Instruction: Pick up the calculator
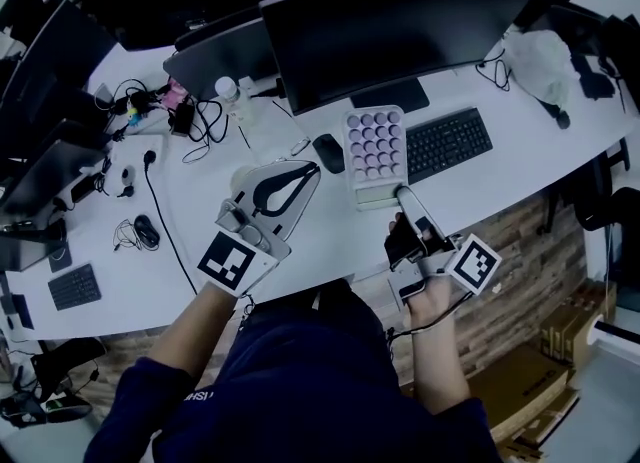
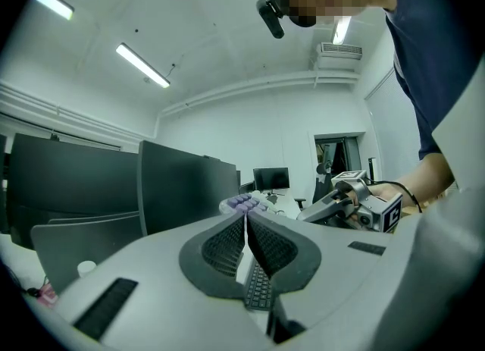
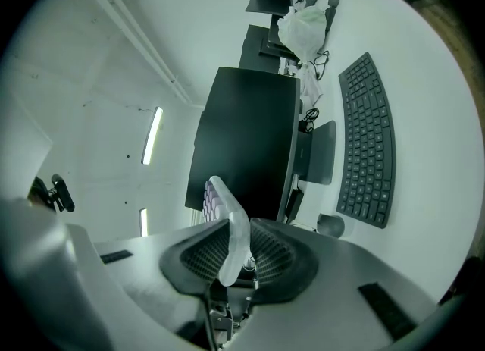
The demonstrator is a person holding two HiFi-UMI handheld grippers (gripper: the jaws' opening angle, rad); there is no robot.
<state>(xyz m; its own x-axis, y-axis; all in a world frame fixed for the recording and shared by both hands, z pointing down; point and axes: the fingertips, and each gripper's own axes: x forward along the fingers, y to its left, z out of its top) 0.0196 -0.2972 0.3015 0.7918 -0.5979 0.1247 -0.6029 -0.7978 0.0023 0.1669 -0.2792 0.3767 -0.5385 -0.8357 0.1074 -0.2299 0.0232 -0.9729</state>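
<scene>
Calculator (image 1: 375, 146) held clear of desk (image 1: 520, 166), near edge clamped in your right gripper (image 1: 403, 199) jaws, keys facing up, between mouse (image 1: 328, 152) and keyboard (image 1: 448, 143). Your left gripper (image 1: 305, 173) jaws pressed together, nothing between.

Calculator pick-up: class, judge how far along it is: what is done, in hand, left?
Done: the right gripper is clamped on one edge of the calculator. In hand: the calculator looks raised above the desk. The left gripper is shut, empty. Left: apparently only holding it clear.
</scene>
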